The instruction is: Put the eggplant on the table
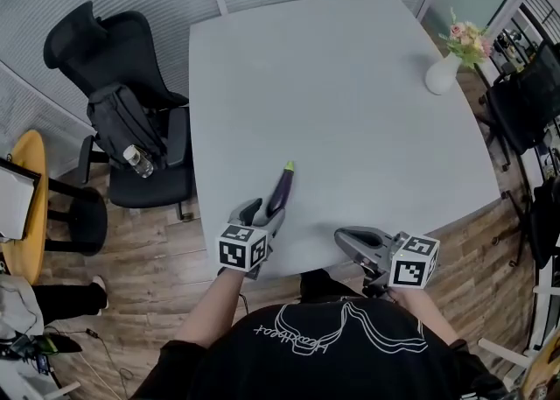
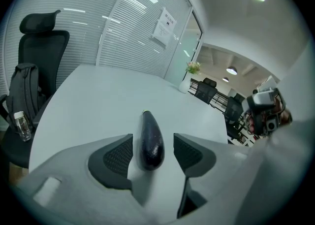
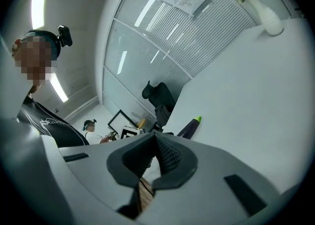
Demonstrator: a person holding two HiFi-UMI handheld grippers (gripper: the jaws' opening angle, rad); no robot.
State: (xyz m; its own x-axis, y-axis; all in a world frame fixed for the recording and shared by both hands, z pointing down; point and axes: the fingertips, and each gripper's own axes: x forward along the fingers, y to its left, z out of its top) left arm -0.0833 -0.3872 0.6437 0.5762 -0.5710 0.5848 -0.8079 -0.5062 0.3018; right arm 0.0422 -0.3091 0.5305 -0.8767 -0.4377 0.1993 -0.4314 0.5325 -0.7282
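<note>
Lying flat on the pale grey, smooth-topped table, close to its near edge, is a glossy dark purple eggplant with a small green stem tip. The stem points toward the middle of the table. The left gripper, white with dark ribbed pads, reaches over the near edge. Its jaws stand wide on either side of the eggplant's rounded end, and the pads do not appear to press on it. The right gripper sits further along the same near edge with its jaws closed together and nothing between them. A white vase of flowers stands at the table's far right corner.

The eggplant seems already set down, so what remains is a clean release. The left gripper would do best to draw straight back toward the near edge with its jaws wide, rising a little. A pad brushing the rounded skin could roll the eggplant off the table.
</note>
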